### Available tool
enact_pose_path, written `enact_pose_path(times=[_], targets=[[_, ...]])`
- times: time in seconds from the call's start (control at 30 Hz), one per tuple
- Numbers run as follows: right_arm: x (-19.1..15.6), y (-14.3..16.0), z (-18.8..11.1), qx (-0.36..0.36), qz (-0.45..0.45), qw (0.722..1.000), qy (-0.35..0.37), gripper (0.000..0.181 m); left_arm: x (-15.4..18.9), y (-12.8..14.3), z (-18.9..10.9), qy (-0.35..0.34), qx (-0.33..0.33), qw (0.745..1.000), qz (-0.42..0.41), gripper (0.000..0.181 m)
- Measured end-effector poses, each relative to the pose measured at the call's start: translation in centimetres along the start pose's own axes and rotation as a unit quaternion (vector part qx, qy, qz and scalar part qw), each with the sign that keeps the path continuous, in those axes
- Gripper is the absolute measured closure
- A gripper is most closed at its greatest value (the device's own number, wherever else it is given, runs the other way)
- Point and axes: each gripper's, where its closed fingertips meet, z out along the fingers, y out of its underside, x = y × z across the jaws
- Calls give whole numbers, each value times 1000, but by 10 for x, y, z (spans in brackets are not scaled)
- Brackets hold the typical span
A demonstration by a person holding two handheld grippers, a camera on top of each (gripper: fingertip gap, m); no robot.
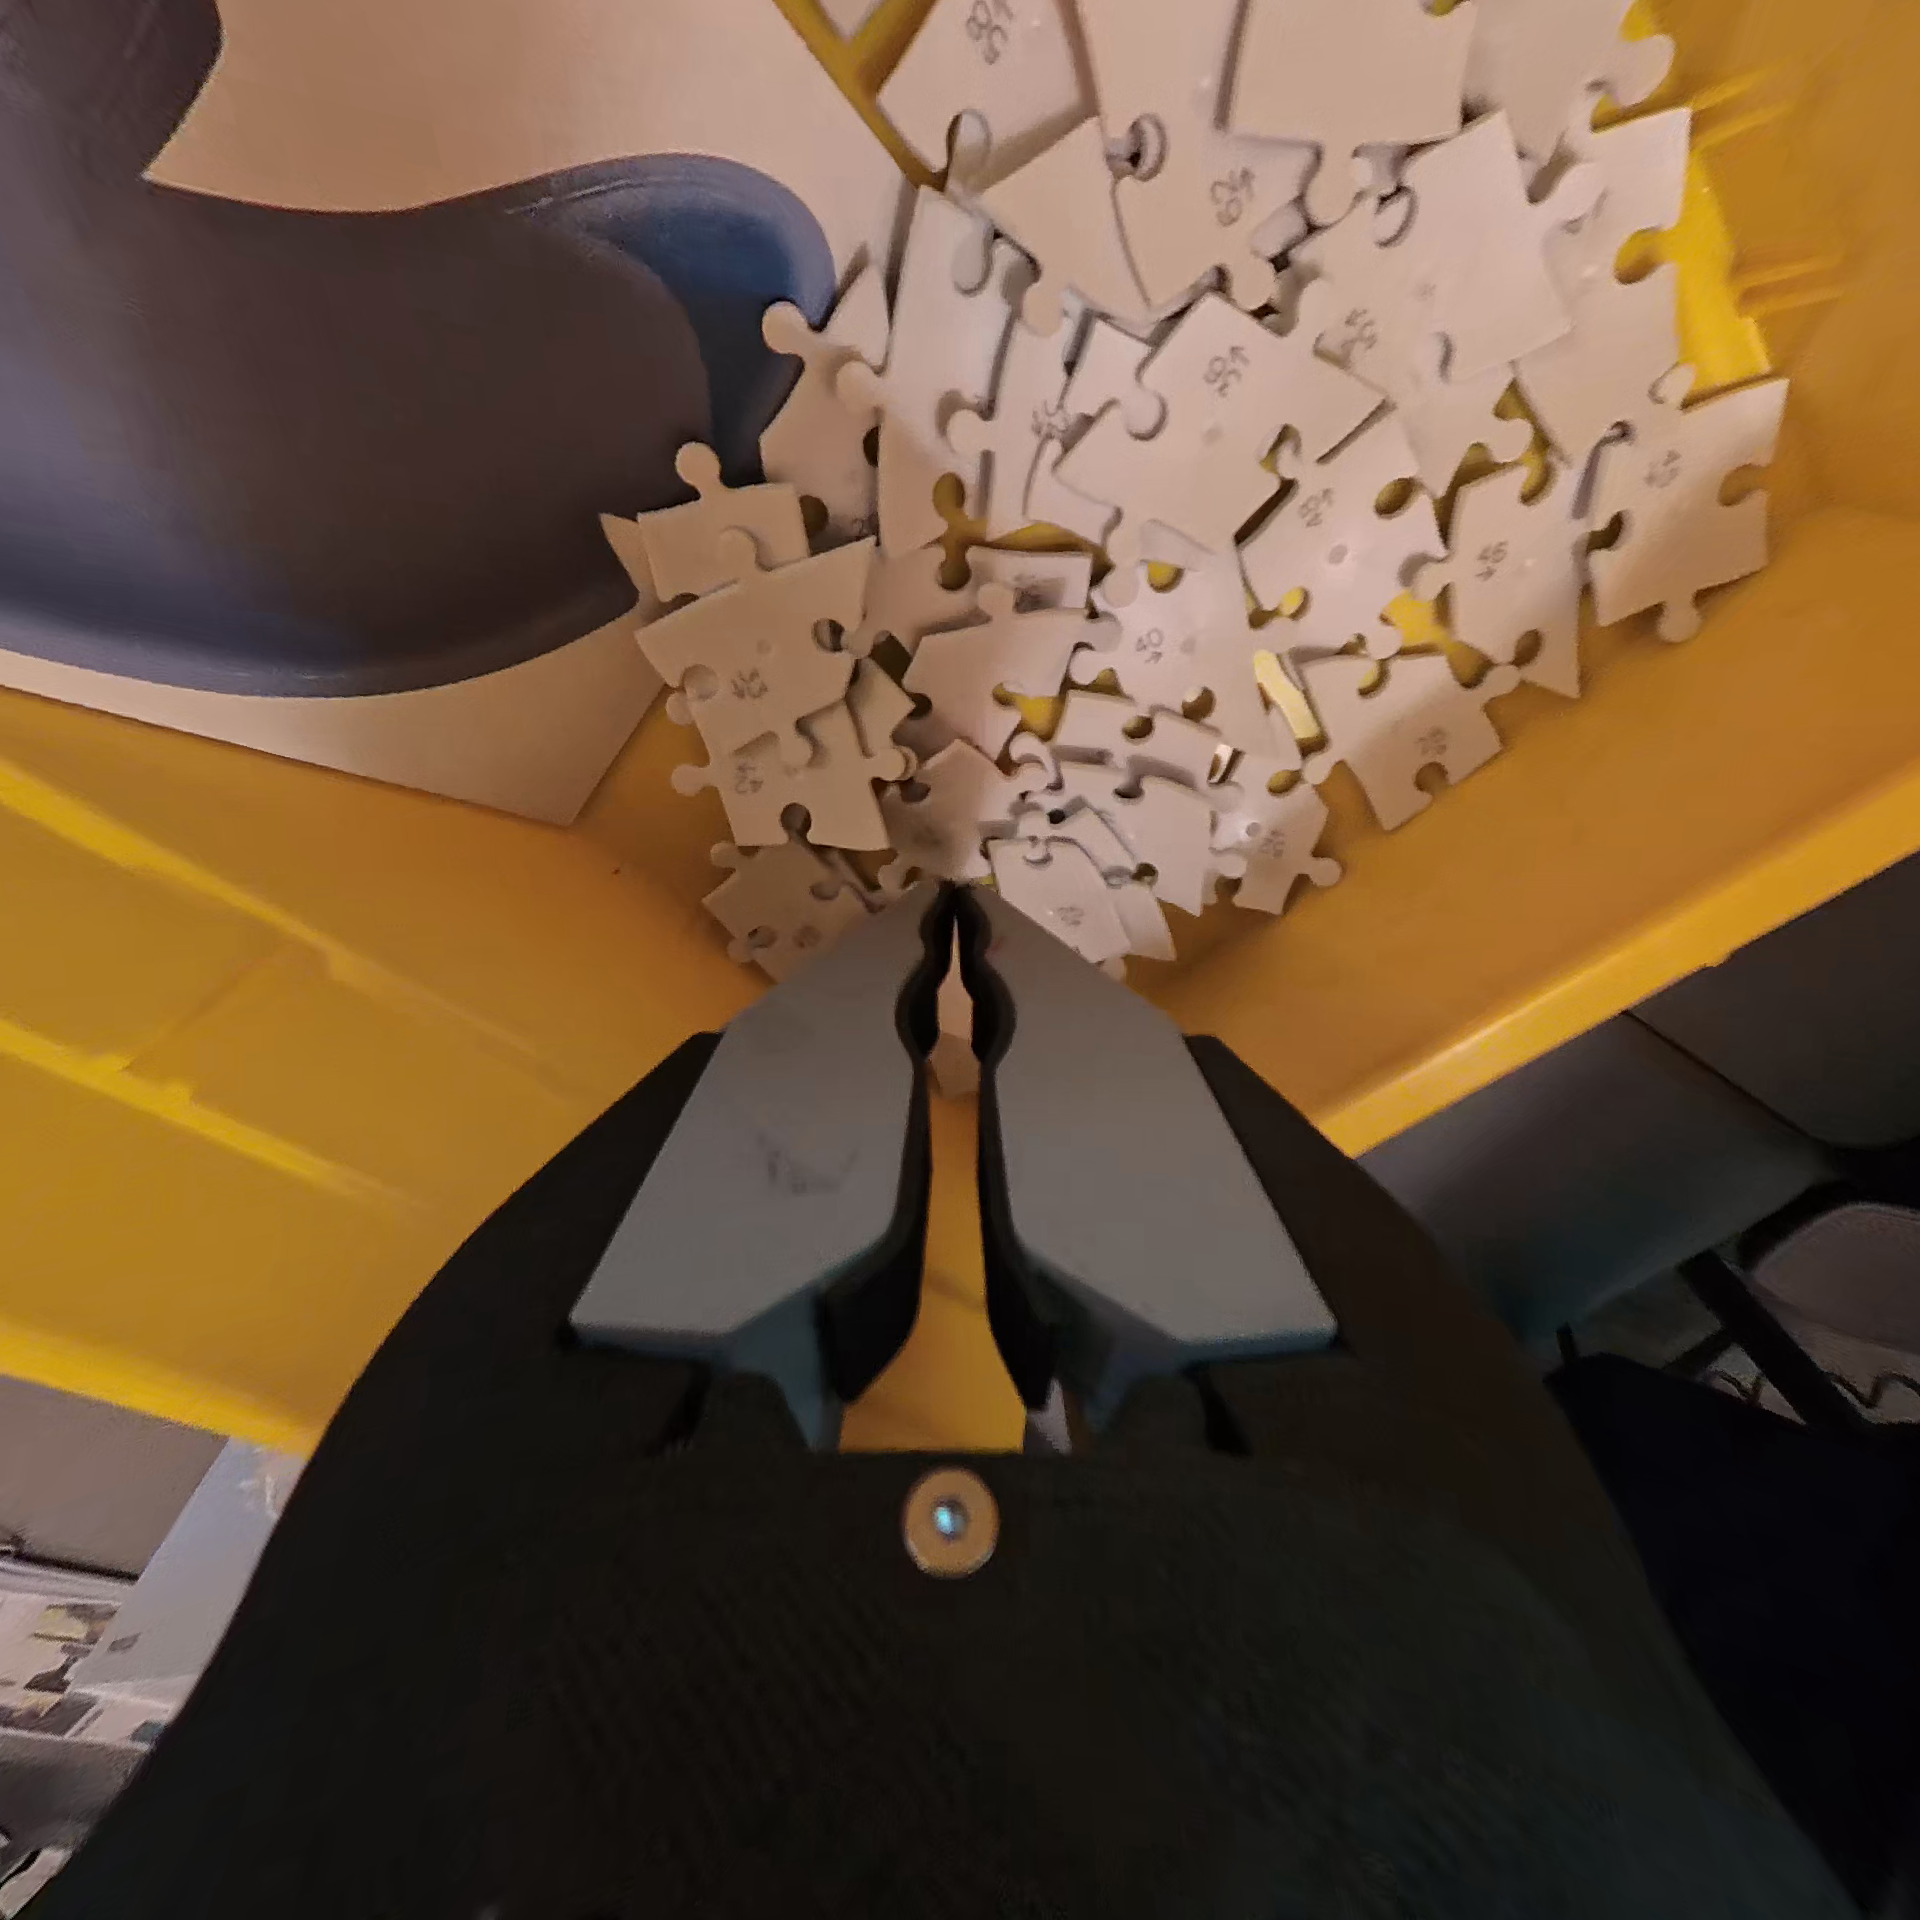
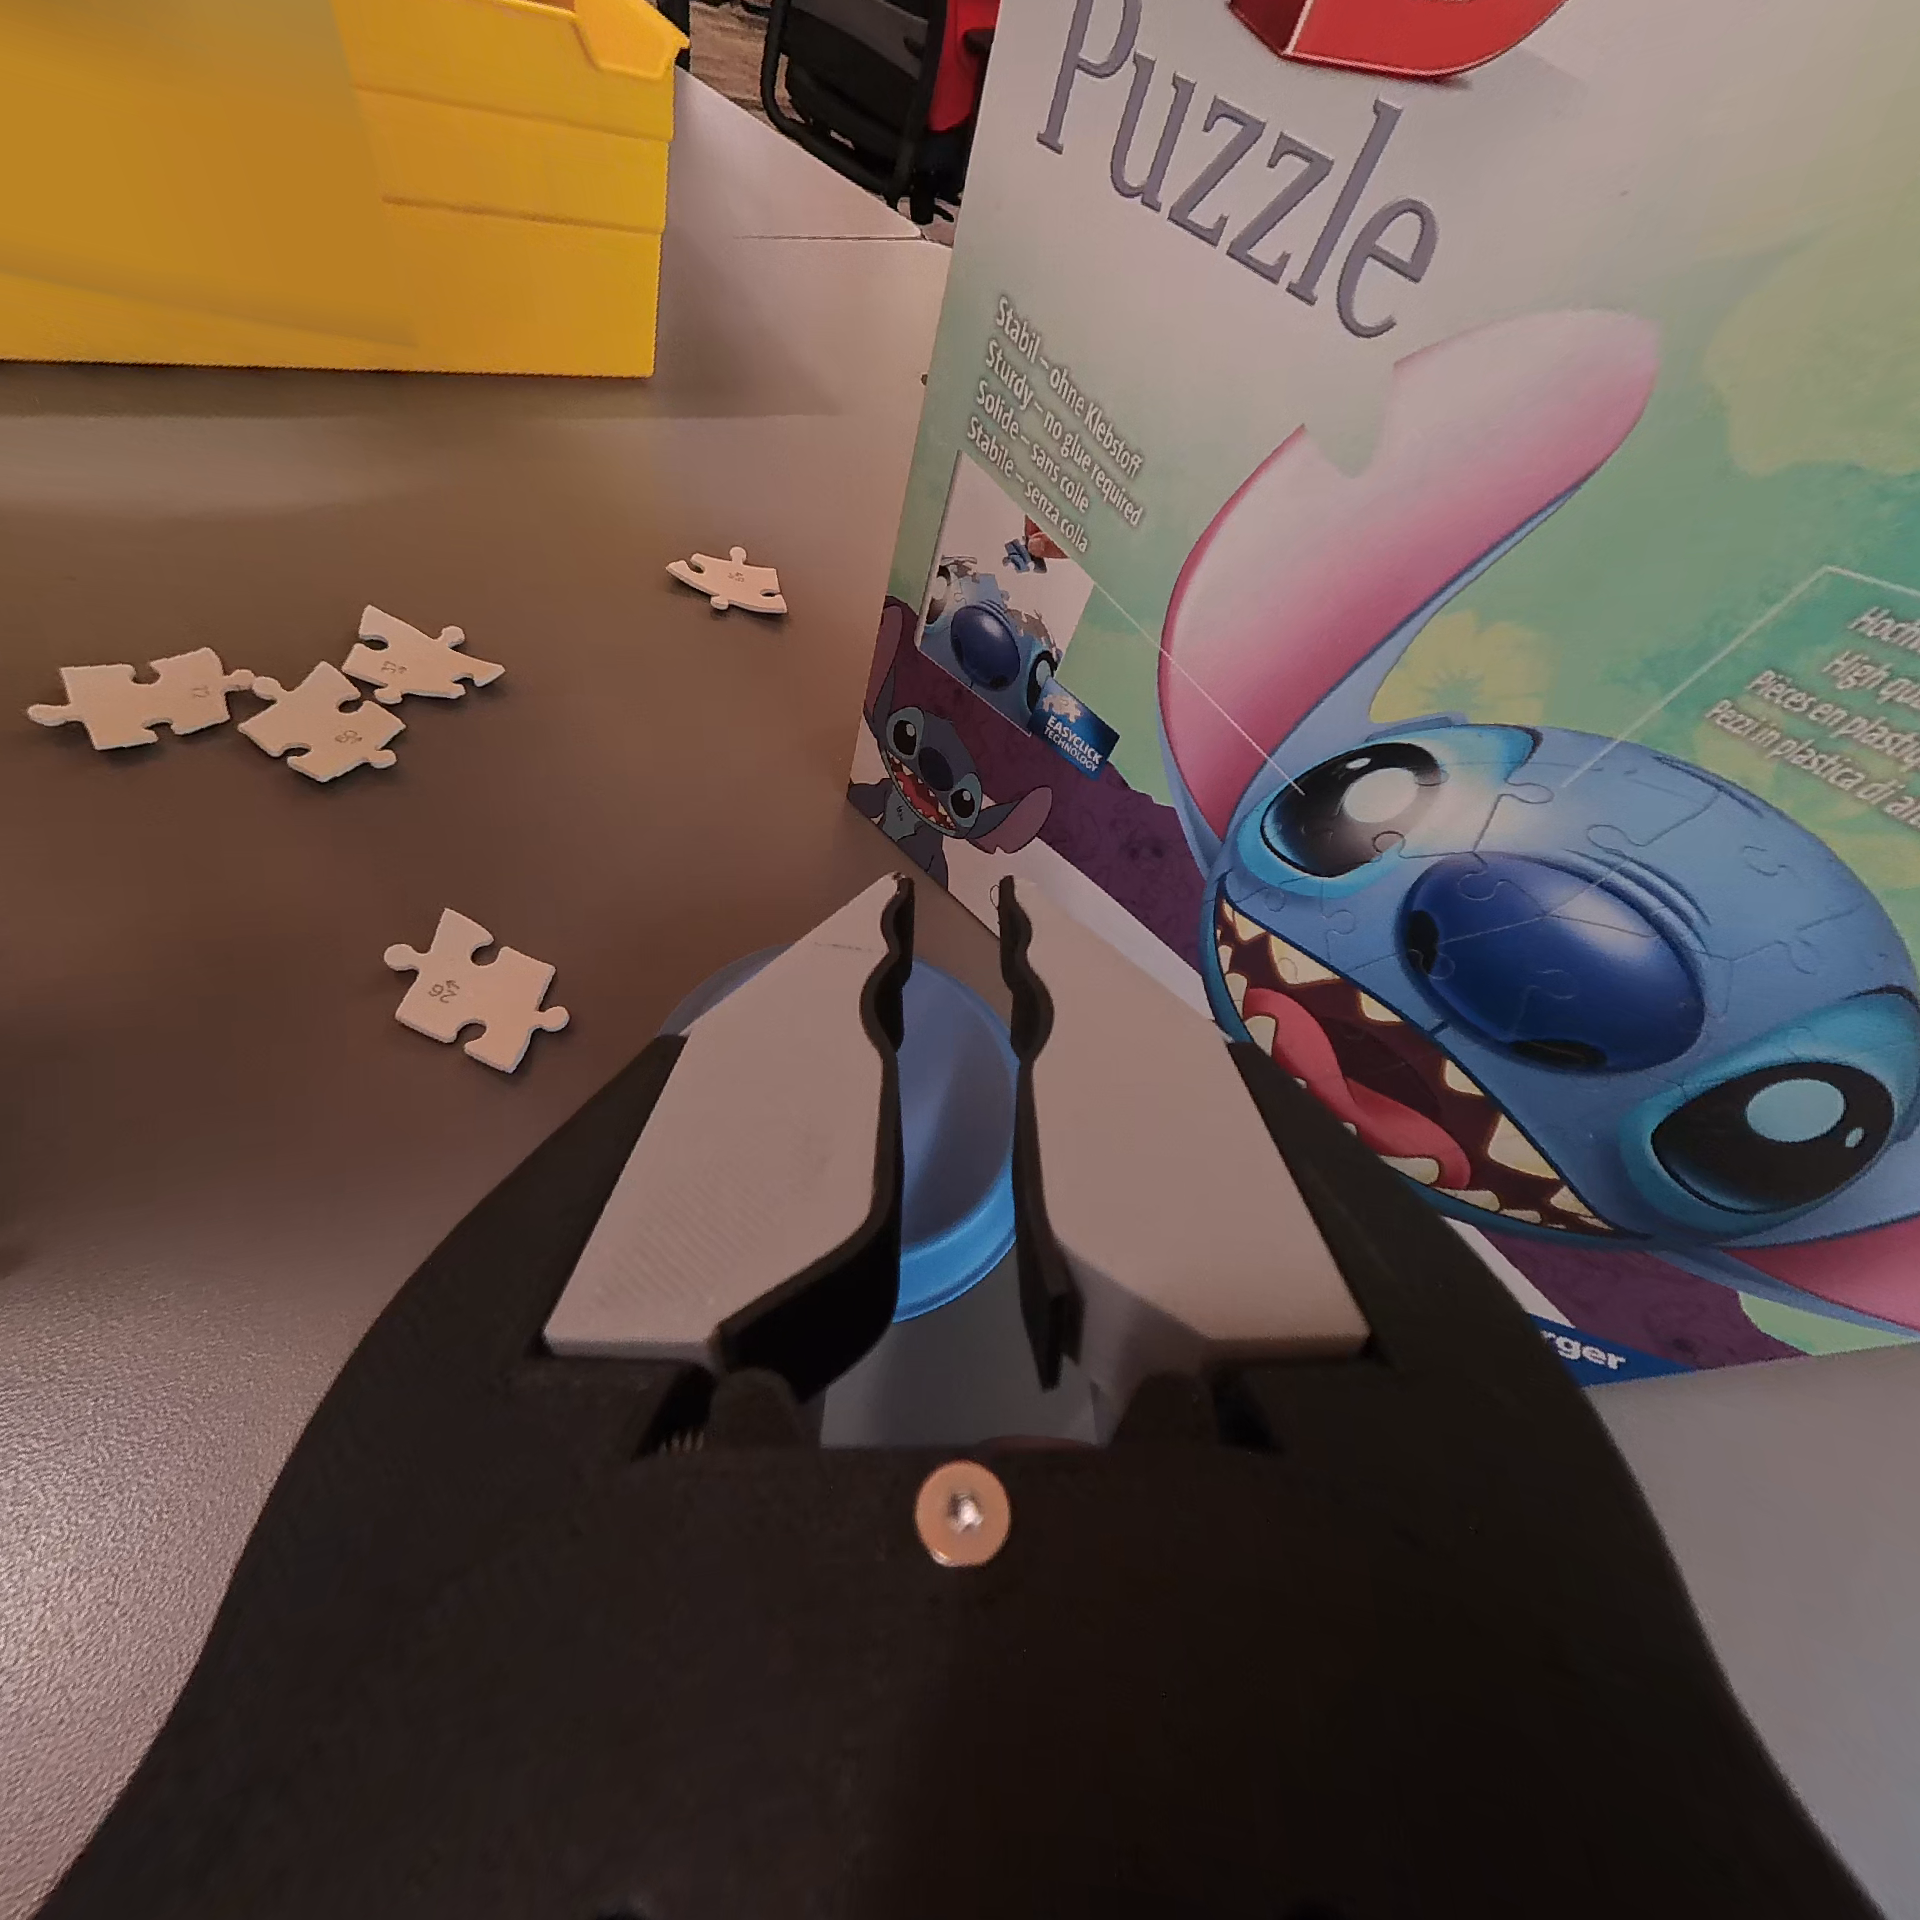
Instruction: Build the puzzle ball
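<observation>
Left wrist view: our left gripper (image 1: 954,902) reaches into the yellow bin (image 1: 1507,935), its jaws pressed together at the near edge of the heap of grey puzzle pieces (image 1: 1195,468); whether a piece is pinched between the tips we cannot tell. Right wrist view: our right gripper (image 2: 954,891) hangs parted and empty above a blue stand (image 2: 951,1132) on the grey table (image 2: 623,790). Five loose pieces (image 2: 322,722) lie face down to its left; the puzzle box (image 2: 1455,623) stands upright just beyond.
</observation>
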Motion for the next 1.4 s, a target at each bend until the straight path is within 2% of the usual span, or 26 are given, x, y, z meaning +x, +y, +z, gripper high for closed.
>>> enact_pose_path(times=[0.07, 0.1, 0.13, 0.33, 0.53, 0.63, 1.2, 1.3, 1.4], targets=[[0, 0, 0, -1, -1, 1000, 0, 168, 5, 4, 0, 19, -3, 1000, -2, 177], [0, 0, 0, -1, -1, 1000, -1, 168, 6, 6, 1, 20, -8, 1000, -2, 166], [0, 0, 0, -1, 0, 1000, -1, 168, 5, 8, 1, 17, -10, 1000, -3, 162], [0, 0, 0, -1, -2, 1000, 0, 169, 15, 5, -3, 29, -1, 1000, 11, 158], [0, 0, 0, 0, -1, 1000, 0, 169, 16, 8, 5, 20, -29, 999, 19, 157], [0, 0, 0, 0, -2, 1000, -1, 169, 10, 9, 3, 4, -26, 1000, 8, 147], [-1, 0, 0, -1, -4, 1000, -3, 169, 6, 8, 7, 9, -22, 999, 24, 152], [-2, 0, 0, -1, -6, 1000, -4, 168, 6, 8, 5, 10, -18, 999, 26, 157], [-2, 0, 0, -2, -6, 1000, -4, 169, 6, 4, -2, 9, 3, 1000, 27, 171]])
